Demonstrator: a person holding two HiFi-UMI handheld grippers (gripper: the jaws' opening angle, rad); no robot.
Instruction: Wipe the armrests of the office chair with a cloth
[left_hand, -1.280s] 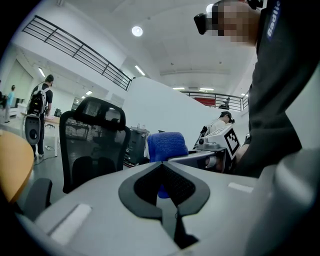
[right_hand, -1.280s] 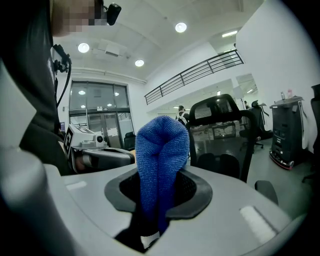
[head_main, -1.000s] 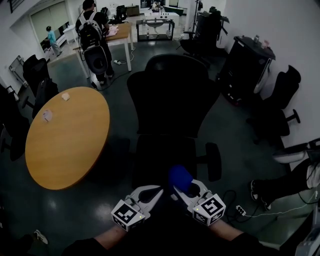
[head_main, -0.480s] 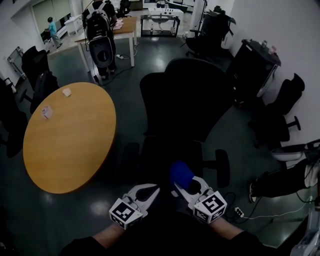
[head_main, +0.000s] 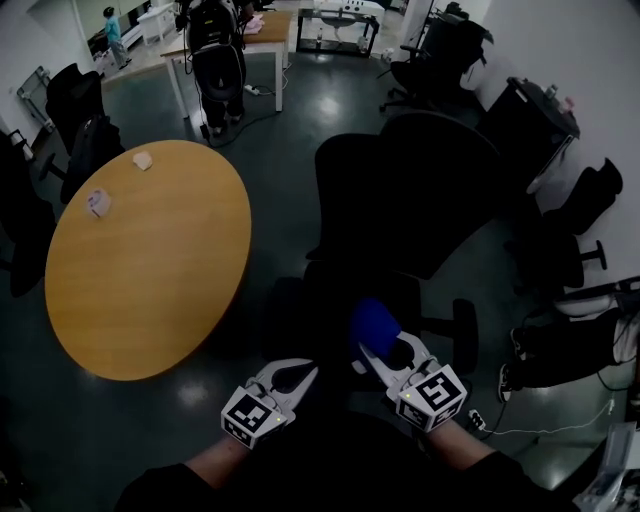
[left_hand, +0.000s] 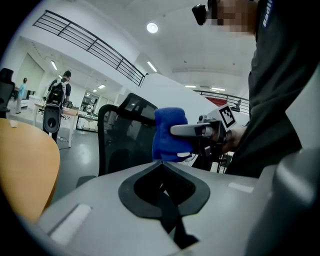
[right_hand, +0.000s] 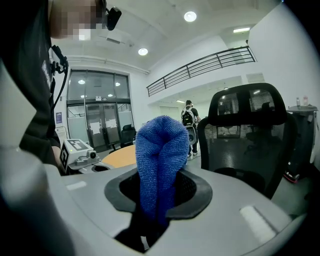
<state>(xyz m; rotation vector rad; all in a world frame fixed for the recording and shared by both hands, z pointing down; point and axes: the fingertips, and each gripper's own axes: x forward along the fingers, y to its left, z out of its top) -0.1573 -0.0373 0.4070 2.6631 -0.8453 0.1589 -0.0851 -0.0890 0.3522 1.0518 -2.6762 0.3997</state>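
Blue cloth (head_main: 375, 325) sits pinched in the right claw (head_main: 378, 350), left claw (head_main: 303, 372) closed empty, both at the office chair (head_main: 400, 200)'s near edge, open floor (head_main: 262, 230) leftward.

no readable text or numbers anywhere, only square black-and-white marker patterns on left gripper (head_main: 306, 371) and right gripper (head_main: 373, 356) cubes, door posters (right_hand: 106, 128) too blurred

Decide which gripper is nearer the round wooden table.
Left. The left gripper sits right of the round wooden table; the right gripper, shut on the blue cloth, is farther right.
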